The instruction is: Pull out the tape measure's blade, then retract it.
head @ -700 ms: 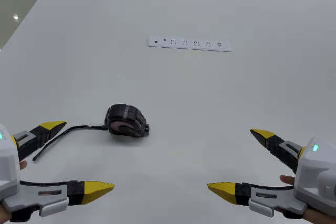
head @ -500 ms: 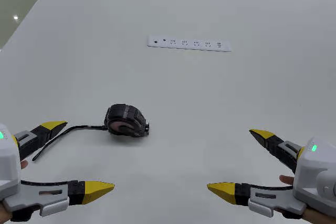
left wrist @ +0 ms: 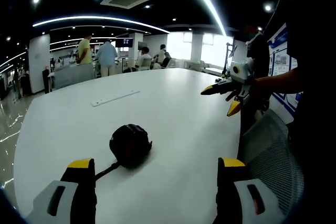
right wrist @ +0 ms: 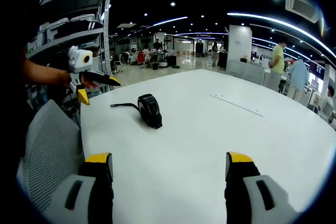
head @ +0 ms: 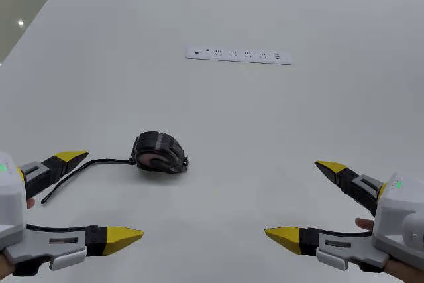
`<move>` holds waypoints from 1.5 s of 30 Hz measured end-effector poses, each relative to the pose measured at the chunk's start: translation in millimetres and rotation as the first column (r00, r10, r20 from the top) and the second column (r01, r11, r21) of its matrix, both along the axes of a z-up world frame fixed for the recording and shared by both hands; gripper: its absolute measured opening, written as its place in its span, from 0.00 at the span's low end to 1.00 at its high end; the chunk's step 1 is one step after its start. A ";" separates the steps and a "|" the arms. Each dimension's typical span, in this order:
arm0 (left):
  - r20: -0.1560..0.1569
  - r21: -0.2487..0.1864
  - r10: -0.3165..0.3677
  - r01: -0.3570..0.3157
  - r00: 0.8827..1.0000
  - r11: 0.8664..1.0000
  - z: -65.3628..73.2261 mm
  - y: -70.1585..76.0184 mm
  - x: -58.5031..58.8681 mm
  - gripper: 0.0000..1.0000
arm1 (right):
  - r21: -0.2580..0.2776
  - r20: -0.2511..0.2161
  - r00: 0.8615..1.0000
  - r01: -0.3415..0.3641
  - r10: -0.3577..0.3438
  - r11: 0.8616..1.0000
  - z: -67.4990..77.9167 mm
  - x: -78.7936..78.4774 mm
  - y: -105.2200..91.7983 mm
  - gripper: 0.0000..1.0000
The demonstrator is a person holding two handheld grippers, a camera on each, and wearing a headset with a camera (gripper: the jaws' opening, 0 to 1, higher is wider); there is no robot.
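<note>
Tape measure (head: 159, 153) lies on the table (head: 298, 117), nearer the person than the power strip (head: 238, 55) and to its left. Left gripper (head: 114, 194) is closer, jaws spread, empty; strap (head: 79, 173) trails toward it. Right gripper (head: 291, 198) is likewise spread and empty. Blade hook probably faces right, but it's too small to confirm.

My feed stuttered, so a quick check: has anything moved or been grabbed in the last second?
Nothing visibly changed. The tape measure lies in the same spot on the table, untouched, no blade drawn out. The left hand-held gripper and right hand-held gripper still hover open near the table's front edge, holding nothing.
</note>
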State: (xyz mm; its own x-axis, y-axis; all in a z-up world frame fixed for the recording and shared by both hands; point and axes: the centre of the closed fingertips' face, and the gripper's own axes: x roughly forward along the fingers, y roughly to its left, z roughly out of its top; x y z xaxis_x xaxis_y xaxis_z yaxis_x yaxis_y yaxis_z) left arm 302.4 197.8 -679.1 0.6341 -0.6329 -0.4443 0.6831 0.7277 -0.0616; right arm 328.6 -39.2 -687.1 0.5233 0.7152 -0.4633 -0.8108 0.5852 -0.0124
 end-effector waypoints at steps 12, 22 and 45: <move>-0.012 0.046 -0.078 0.078 0.997 0.996 -4.3 -6.5 13.2 0.89 | -0.021 0.013 0.997 -0.076 0.076 0.997 -3.4 12.4 9.1 0.83; -0.024 0.082 -0.152 0.154 0.988 0.985 -9.0 -10.5 28.3 0.82 | -0.024 0.023 0.989 -0.148 0.149 0.989 -7.9 23.0 22.6 0.71; -0.062 0.151 -0.266 0.272 0.962 0.950 -25.6 -14.1 57.7 0.65 | -0.031 0.029 0.971 -0.236 0.236 0.971 -17.7 52.3 53.0 0.49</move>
